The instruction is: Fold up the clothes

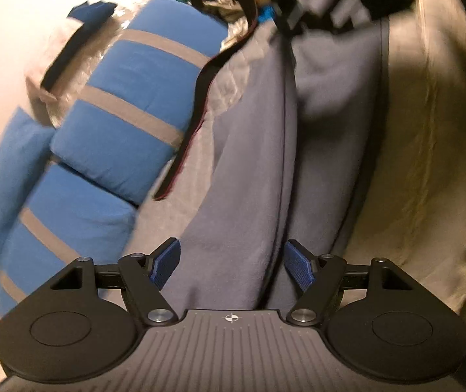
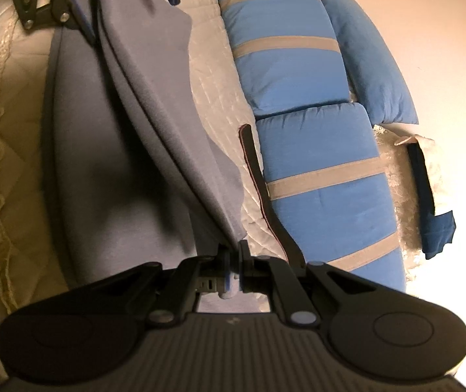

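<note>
Quilted cream bed (image 2: 1,104) is carrying a grey garment (image 2: 109,170), the right tool (image 2: 234,272) pinching its near corner while, in the left wrist view alone, the left tool (image 1: 232,263) is hovering wide over it, blue striped cushions (image 2: 314,137) lying alongside.
</note>
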Demonstrator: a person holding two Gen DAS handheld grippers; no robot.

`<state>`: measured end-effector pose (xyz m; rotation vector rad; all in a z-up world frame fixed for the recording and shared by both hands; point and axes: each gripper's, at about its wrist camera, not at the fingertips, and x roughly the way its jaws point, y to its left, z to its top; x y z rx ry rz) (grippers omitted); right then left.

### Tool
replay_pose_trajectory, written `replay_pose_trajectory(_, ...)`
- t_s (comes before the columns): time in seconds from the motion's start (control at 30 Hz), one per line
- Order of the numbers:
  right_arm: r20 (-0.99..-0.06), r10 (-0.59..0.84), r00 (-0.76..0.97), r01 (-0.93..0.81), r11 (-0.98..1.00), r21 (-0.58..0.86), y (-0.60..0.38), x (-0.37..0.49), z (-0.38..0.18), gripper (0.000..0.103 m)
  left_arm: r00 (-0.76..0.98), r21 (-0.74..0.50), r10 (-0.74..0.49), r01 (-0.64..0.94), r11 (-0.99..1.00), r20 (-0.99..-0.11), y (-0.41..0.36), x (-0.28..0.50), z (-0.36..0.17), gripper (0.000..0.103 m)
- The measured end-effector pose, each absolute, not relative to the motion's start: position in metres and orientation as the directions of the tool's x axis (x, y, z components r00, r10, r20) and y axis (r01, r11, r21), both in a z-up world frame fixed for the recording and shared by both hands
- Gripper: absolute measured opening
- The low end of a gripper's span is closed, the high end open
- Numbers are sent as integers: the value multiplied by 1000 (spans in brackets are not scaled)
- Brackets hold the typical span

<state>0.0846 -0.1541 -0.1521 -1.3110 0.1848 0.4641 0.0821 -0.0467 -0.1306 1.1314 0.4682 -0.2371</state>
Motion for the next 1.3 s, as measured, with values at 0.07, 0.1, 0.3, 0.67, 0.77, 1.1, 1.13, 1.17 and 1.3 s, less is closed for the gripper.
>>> replay_pose_trajectory(0.07, -394, 222, 892, -433, 167, -886, -155, 83, -156, 5, 891, 855, 104, 385, 347, -443, -47, 83, -142, 69)
replay_pose_trajectory(0.1, -397, 222, 890, -435, 155, -887, -155, 83, -158, 5, 896, 872, 129, 368, 323, -426, -45, 82, -145, 69)
replay_pose_trajectory(0.3, -431, 234, 872, -458, 74, -886, -153, 80, -170, 5, 890, 933, 297, 293, 208, -346, -27, 82, -155, 71)
replay_pose_trajectory(0.67, -497, 270, 824, -503, -53, -863, -144, 60, -192, 5, 838, 922, 386, 333, 199, -386, -4, 87, -150, 72)
replay_pose_trajectory(0.77, -504, 277, 818, -507, -65, -859, -142, 59, -193, 6, 826, 909, 385, 337, 246, -411, 2, 91, -144, 72)
replay_pose_trajectory(1.1, -504, 276, 818, -516, -36, -856, -138, 62, -188, 18, 899, 960, 348, 281, 5, -265, -9, 73, -170, 76)
replay_pose_trajectory(1.13, -502, 277, 819, -514, -36, -857, -138, 61, -188, 18, 917, 962, 323, 266, -59, -234, -11, 69, -176, 76)
replay_pose_trajectory(1.17, -501, 278, 820, -512, -36, -858, -137, 61, -188, 19, 930, 961, 302, 254, -108, -211, -12, 66, -182, 76)
replay_pose_trajectory(1.3, -497, 297, 815, -511, -32, -859, -132, 60, -186, 19, 926, 954, 308, 268, -133, -218, -5, 68, -183, 38)
